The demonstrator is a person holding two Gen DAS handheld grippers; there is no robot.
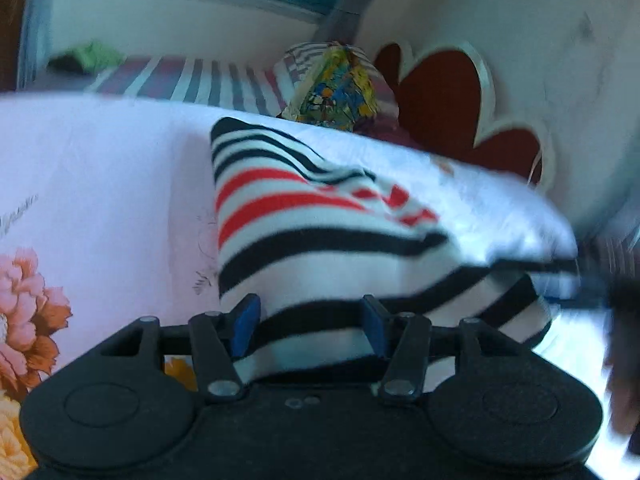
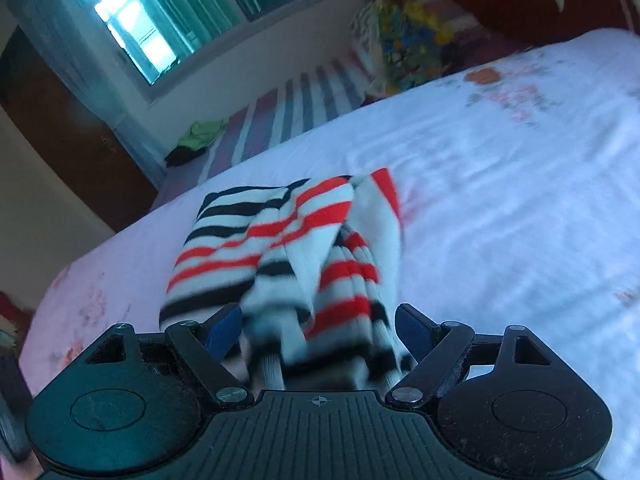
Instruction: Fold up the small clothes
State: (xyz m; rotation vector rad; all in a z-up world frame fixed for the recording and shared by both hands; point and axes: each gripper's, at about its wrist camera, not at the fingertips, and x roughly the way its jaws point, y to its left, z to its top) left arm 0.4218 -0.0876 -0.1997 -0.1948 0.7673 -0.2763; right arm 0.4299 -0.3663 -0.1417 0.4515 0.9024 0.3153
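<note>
A small garment with white, black and red stripes (image 1: 304,232) lies on a floral bedsheet (image 1: 100,184). Its near edge runs between the blue pads of my left gripper (image 1: 308,324), whose jaws stand wide apart around the cloth. In the right wrist view the same garment (image 2: 288,240) is bunched and lifted, and its bundled end sits between the spread fingers of my right gripper (image 2: 316,328). Both views are blurred by motion.
The bed's white sheet (image 2: 500,200) stretches to the right. A striped blanket (image 2: 296,108) and a colourful pillow (image 1: 340,84) lie at the far side, by a red headboard (image 1: 448,96). A window (image 2: 152,12) and a green cloth (image 2: 200,132) are beyond.
</note>
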